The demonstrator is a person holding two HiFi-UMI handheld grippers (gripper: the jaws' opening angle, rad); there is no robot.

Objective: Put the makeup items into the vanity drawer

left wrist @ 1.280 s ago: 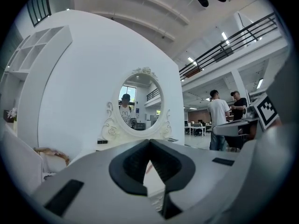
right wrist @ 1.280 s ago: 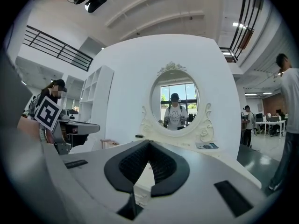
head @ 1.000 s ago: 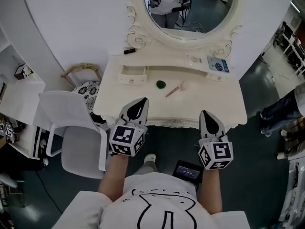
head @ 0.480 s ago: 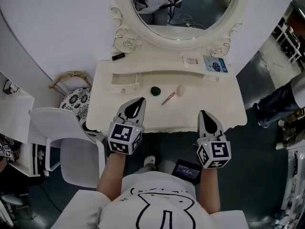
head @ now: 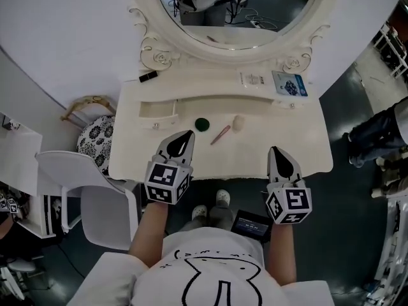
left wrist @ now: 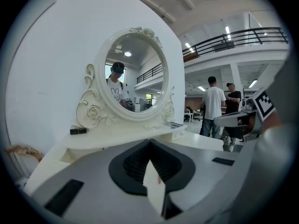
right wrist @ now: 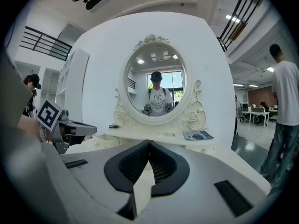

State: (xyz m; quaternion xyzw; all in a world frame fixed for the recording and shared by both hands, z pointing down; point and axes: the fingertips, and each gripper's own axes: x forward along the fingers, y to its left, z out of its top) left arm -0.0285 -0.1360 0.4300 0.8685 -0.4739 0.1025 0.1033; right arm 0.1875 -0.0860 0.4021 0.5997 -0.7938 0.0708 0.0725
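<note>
The person has stepped up to the cream vanity desk. Left gripper and right gripper hover in front of its small open drawer, fingers closed and empty. No makeup is stowed yet.

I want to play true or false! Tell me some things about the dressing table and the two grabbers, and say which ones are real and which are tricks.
1. The green round item lies on the vanity top, outside the drawer. True.
2. The left gripper is holding the pink stick. False: its jaws are shut on nothing, and the stick lies on the vanity top ahead of it.
3. The small drawer on the left is pulled open. True.
4. The black tube is inside the drawer. False: it lies on the shelf under the mirror, at the left end.
5. The right gripper has its jaws wide apart. False: they are together, with nothing between them.
</note>
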